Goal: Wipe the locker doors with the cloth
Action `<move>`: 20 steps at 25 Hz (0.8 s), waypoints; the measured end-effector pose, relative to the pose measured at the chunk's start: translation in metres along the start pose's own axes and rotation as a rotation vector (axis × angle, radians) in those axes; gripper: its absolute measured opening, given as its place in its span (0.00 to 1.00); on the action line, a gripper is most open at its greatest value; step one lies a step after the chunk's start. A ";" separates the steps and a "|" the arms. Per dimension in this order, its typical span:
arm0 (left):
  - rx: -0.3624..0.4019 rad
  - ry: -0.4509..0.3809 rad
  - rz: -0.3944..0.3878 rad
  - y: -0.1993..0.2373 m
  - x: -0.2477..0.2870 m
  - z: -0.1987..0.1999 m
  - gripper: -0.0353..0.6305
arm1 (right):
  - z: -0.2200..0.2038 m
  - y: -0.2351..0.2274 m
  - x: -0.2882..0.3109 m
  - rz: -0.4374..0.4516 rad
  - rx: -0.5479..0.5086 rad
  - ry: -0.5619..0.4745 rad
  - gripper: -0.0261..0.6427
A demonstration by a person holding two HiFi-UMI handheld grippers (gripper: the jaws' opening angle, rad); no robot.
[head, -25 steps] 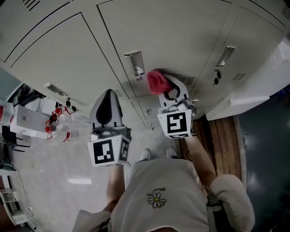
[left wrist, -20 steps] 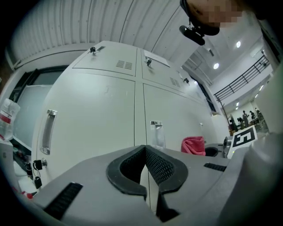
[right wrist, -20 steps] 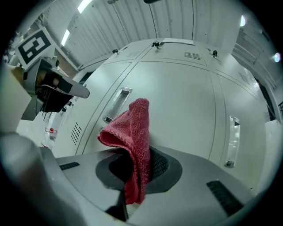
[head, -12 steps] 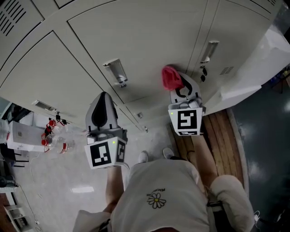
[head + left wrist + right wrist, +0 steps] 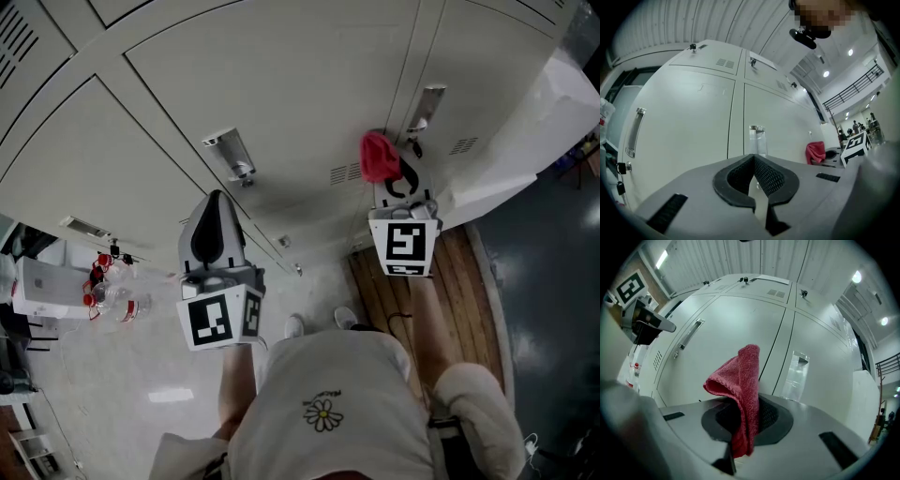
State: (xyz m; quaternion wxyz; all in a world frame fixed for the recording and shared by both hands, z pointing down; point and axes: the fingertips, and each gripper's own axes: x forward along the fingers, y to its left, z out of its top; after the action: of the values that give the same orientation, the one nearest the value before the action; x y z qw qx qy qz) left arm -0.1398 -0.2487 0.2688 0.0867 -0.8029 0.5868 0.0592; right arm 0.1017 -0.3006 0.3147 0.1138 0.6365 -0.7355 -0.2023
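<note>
Cloth [image 5: 740, 394] is pinched in the right gripper [image 5: 397, 181] near the locker doors [image 5: 281, 94]; left gripper [image 5: 753, 164] jaws pressed together, empty.

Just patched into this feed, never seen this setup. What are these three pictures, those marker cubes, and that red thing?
No robot here: a person faces grey locker doors with a hand-held two-jaw tool in each hand. The marker cubes are part of those tools. The head view comes from a camera on the person's head looking steeply down, so their shirt and shoes show below. The other two views come from cameras riding on each tool, looking along its jaws. The right tool is clamped on a red cloth, held close to a door near a handle. The left tool has its jaws together with nothing in them. On the floor at the left sit a few clear bottles with red caps.
</note>
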 end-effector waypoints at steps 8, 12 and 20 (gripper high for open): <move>-0.001 0.013 0.003 -0.002 0.001 -0.005 0.08 | -0.010 -0.017 -0.001 -0.034 0.026 0.021 0.10; 0.000 0.011 0.005 -0.001 0.001 -0.004 0.08 | -0.013 -0.021 -0.001 -0.046 0.026 0.025 0.10; 0.004 0.004 0.017 0.004 -0.004 -0.001 0.08 | -0.010 -0.021 -0.004 -0.058 0.050 0.043 0.10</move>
State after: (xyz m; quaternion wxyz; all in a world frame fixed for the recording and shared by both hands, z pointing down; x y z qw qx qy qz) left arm -0.1447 -0.2459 0.2703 0.0863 -0.7979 0.5939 0.0571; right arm 0.1250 -0.3002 0.3149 0.1077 0.6643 -0.7191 -0.1733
